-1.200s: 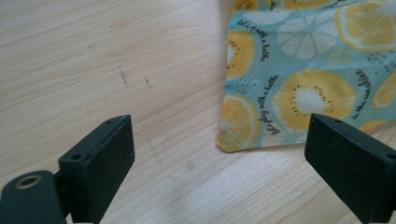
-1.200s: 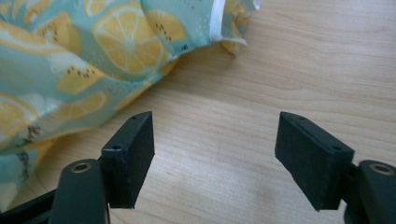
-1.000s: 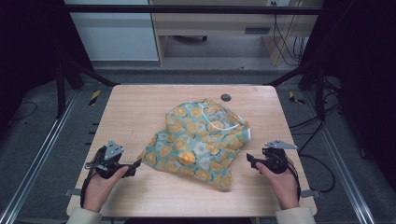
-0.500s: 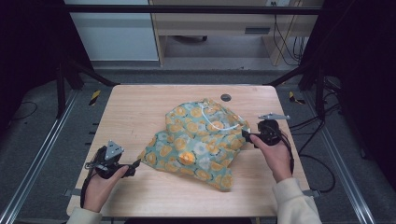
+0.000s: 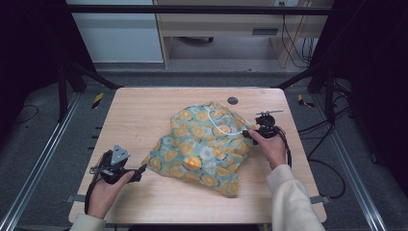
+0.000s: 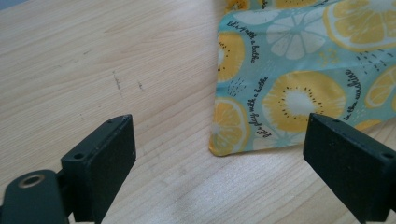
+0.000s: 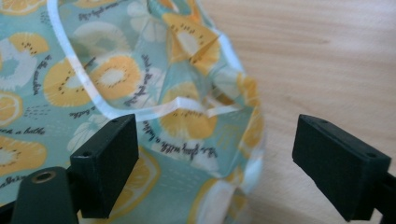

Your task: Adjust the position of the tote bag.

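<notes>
The fruit-print cloth bag [image 5: 204, 147] lay crumpled on the wooden table [image 5: 144, 110], between the two grippers. The right gripper [image 5: 251, 133] sat at the bag's gathered mouth with its jaws spread wide and nothing between them. In the right gripper view, the white drawstring [image 7: 116, 109] looped just ahead of its near jaw, and the puckered hem stood in the gap between the two jaws. The left gripper [image 5: 140, 170] rested low on the table with its jaws likewise apart and empty. In the left gripper view, the bag's flat bottom corner [image 6: 224, 147] lay just ahead, closer to the far jaw than to the near one.

The risks from here seemed to lie in the closing. If the right gripper shut where it stood, it might pinch only the loose drawstring, and the cord would slide through its channel instead of lifting the fabric. It might also catch a single layer of the hem, leaving the mouth bunched. On the left, the corner lay flat against the table, so the jaws could skate over it or nudge it away. An unequal pull would probably drag the whole bag across the table.
</notes>
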`<act>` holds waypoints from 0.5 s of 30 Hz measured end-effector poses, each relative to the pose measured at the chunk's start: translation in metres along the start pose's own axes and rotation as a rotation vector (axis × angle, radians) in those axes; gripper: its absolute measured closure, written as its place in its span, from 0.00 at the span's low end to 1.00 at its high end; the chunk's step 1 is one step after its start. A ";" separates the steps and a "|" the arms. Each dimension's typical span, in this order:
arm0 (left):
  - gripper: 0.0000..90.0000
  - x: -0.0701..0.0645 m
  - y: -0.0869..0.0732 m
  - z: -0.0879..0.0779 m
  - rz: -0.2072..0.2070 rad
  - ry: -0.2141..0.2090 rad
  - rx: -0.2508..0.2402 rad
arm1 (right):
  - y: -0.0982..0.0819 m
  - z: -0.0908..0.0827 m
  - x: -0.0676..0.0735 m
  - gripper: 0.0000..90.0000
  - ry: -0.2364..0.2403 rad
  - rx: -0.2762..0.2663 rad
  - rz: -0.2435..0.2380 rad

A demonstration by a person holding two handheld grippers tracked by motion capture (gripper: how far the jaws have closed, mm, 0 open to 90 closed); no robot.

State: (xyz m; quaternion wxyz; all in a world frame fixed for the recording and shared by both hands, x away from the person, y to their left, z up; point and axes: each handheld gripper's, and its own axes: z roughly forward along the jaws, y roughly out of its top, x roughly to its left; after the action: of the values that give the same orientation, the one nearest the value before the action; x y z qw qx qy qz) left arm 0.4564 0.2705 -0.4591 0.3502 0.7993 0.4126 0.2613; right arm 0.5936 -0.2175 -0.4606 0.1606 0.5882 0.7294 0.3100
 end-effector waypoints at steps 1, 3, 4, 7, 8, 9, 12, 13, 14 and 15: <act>0.11 0.000 0.001 0.001 0.003 0.000 0.003 | -0.006 0.002 0.003 0.12 0.004 0.022 -0.007; 0.11 0.000 0.002 0.002 0.003 -0.001 0.001 | -0.011 0.003 0.007 0.13 -0.001 0.029 -0.018; 0.11 -0.001 0.003 0.002 0.003 0.000 -0.001 | -0.013 0.005 0.008 0.14 -0.006 0.033 -0.035; 0.11 -0.001 0.003 0.002 0.004 -0.003 0.000 | -0.014 0.009 0.010 0.17 -0.015 0.063 -0.046; 0.11 -0.002 0.004 0.001 -0.004 -0.006 -0.012 | -0.015 0.011 0.011 0.24 -0.011 0.064 -0.057; 0.11 -0.002 0.005 0.000 -0.005 -0.011 -0.016 | -0.015 0.011 0.012 0.27 -0.014 0.067 -0.074; 0.11 -0.002 0.008 0.000 -0.014 -0.023 -0.028 | -0.016 0.012 0.015 0.41 -0.005 0.079 -0.094; 0.11 -0.002 0.010 -0.001 -0.012 -0.023 -0.032 | -0.016 0.013 0.016 0.43 -0.006 0.083 -0.101; 0.11 -0.002 0.010 -0.001 -0.012 -0.023 -0.032 | -0.016 0.013 0.016 0.43 -0.006 0.083 -0.101; 0.11 -0.002 0.015 0.000 -0.005 -0.029 -0.037 | -0.016 0.014 0.016 0.60 0.004 0.084 -0.109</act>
State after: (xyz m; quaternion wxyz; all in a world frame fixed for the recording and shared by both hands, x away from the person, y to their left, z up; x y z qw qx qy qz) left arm 0.4623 0.2626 -0.4479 0.3715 0.7954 0.4047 0.2562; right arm 0.5851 -0.2004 -0.4793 0.1508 0.5533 0.7730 0.2712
